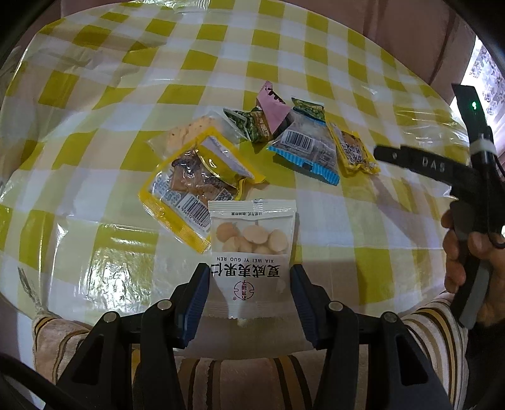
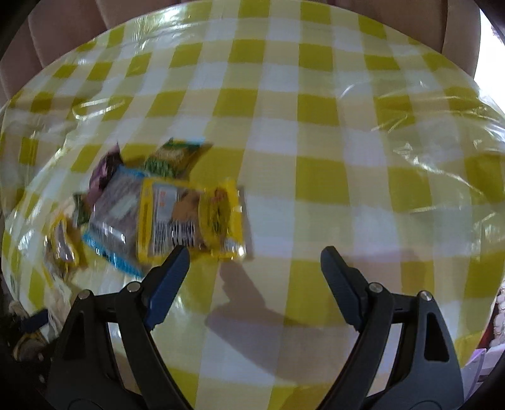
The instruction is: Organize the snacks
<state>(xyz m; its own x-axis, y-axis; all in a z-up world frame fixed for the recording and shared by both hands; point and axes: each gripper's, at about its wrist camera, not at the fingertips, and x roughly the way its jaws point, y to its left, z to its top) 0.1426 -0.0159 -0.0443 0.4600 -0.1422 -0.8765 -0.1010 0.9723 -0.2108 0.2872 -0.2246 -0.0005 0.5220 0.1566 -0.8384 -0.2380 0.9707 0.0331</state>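
My left gripper (image 1: 249,268) is shut on a white packet of round pale nuts (image 1: 252,236), its pads pressing the packet's two side edges near the table's front edge. Just beyond lies a pile of snacks: a yellow packet with a barcode (image 1: 189,189), a clear cracker packet (image 1: 189,131), a green packet (image 1: 249,124), a pink one (image 1: 271,107), a blue-edged one (image 1: 306,151) and a small yellow one (image 1: 353,151). My right gripper (image 2: 255,252) is open and empty, hovering over bare cloth just right of the blurred yellow packet (image 2: 189,217). From the left wrist the right gripper (image 1: 388,154) shows at the right.
A round table under a yellow-and-white checked cloth (image 1: 284,47) with a glossy plastic cover holds everything. A striped cushion (image 1: 221,372) lies below the front edge. A hand in a striped sleeve (image 1: 438,331) holds the right gripper. A sofa back (image 2: 378,12) rises behind the table.
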